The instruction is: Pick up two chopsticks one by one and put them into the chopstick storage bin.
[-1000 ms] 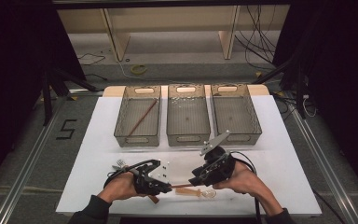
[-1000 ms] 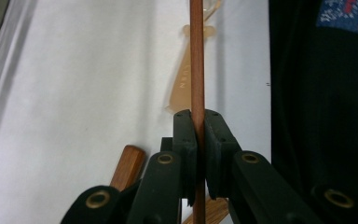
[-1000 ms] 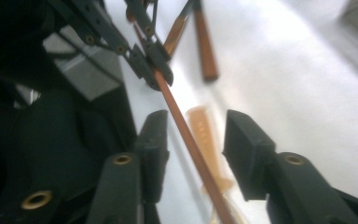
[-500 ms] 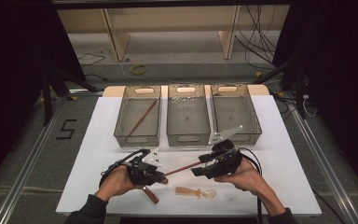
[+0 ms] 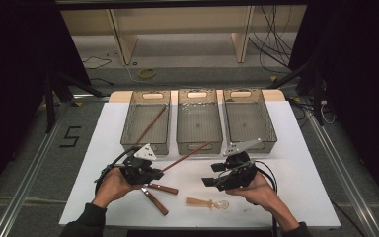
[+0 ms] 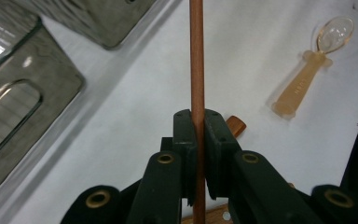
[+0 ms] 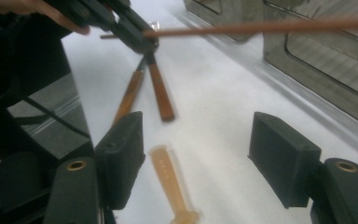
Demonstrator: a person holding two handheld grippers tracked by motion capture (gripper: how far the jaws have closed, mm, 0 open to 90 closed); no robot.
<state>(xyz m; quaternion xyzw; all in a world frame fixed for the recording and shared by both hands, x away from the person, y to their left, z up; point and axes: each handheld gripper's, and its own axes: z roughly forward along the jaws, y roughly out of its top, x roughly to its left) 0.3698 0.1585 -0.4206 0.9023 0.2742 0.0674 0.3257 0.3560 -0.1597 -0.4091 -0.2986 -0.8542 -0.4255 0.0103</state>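
White table [image 5: 296,148], three bins [image 5: 199,121]

Overhead light is falling brightly on the white table [image 5: 301,148], while the floor and room around it are sinking into near-black. Beside the three bins [image 5: 197,118] only soft, short shadows are showing. In the left gripper view, a pale glare is washing over the table left of the chopstick [image 6: 196,56], and the bins there are smearing with blur. In the right gripper view, the near jaws are looking soft and the chopstick is streaking out of focus.
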